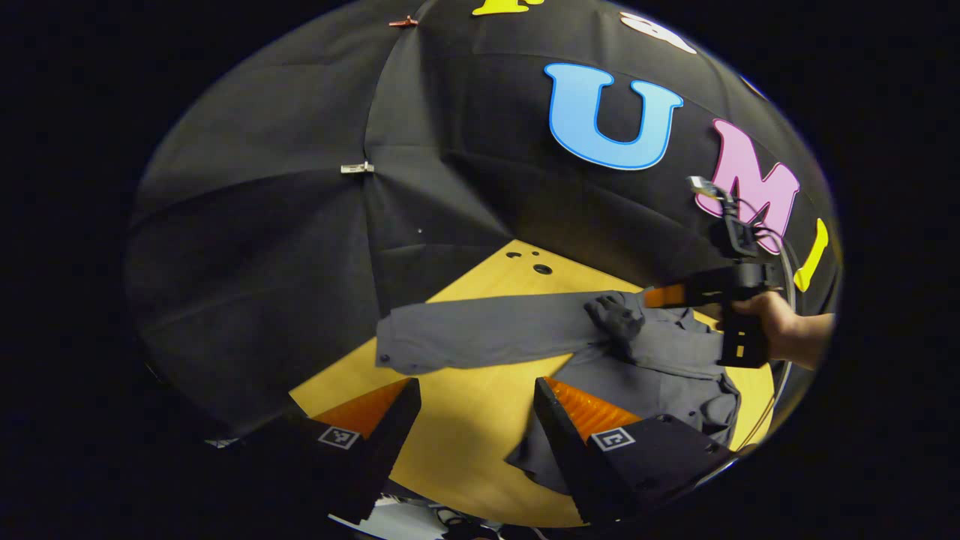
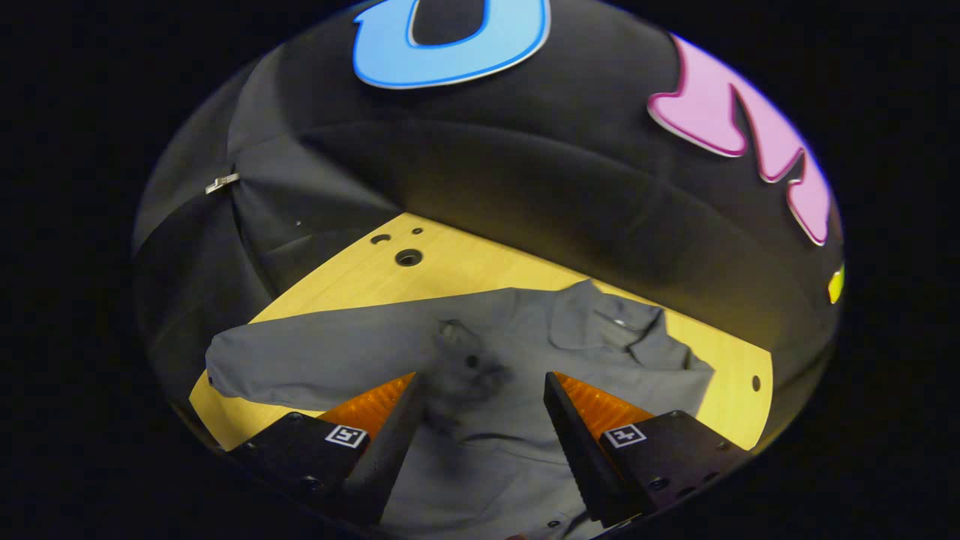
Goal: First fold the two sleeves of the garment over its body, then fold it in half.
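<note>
While the grey garment (image 2: 525,352) lies on the tabletop (image 1: 480,420), one sleeve (image 1: 480,337) still outstretched, sleeve-folding stage; both grippers, left gripper (image 1: 476,409) and right gripper (image 2: 480,405), agape, empty; next: pinch that cuff

A yellow wooden table (image 2: 480,274) bears a spread grey shirt (image 2: 525,337).

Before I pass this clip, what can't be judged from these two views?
- Shirt hem: cut off at the bottom edge of the right gripper view, behind the right claw.
- Second sleeve: a crumpled bunch lies on the body in the left gripper view; whether it is the cuff is unclear.
- Table near edge: hidden behind the left claw.
</note>
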Action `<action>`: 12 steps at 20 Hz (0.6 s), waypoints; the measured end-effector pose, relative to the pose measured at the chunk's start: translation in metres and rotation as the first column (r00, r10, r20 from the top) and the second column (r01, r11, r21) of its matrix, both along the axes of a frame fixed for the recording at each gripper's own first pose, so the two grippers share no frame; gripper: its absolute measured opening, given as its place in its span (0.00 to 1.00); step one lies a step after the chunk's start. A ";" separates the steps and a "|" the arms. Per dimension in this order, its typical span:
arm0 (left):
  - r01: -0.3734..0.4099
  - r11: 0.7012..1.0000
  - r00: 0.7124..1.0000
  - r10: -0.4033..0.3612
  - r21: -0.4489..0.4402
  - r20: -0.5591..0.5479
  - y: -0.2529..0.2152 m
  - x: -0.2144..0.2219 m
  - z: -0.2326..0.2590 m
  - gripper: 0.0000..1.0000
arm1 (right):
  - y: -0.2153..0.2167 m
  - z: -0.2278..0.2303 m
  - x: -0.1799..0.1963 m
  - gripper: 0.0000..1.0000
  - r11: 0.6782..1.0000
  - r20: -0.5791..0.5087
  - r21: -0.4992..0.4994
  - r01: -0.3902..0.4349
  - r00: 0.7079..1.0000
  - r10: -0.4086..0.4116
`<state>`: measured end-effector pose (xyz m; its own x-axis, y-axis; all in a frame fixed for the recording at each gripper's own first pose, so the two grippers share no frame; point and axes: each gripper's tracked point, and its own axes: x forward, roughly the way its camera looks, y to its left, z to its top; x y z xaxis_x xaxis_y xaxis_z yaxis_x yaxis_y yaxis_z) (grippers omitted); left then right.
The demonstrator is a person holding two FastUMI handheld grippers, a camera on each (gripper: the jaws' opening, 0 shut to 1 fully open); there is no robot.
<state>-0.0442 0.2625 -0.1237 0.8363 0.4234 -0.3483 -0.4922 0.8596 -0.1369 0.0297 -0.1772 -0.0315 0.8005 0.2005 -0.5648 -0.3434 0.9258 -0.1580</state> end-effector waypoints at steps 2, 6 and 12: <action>-0.032 0.999 0.999 0.032 0.004 -0.026 0.024 0.011 -0.002 0.96 | -0.035 0.018 -0.006 0.98 0.999 0.029 -0.003 0.046 0.999 -0.045; -0.108 0.994 0.992 0.108 0.005 -0.067 0.072 0.036 -0.012 0.96 | -0.104 0.048 -0.024 0.98 0.990 0.077 0.028 0.136 0.987 -0.137; -0.147 0.988 0.984 0.150 0.044 -0.091 0.126 0.081 -0.040 0.96 | -0.203 0.066 -0.059 0.98 0.956 0.063 0.072 0.285 0.955 -0.289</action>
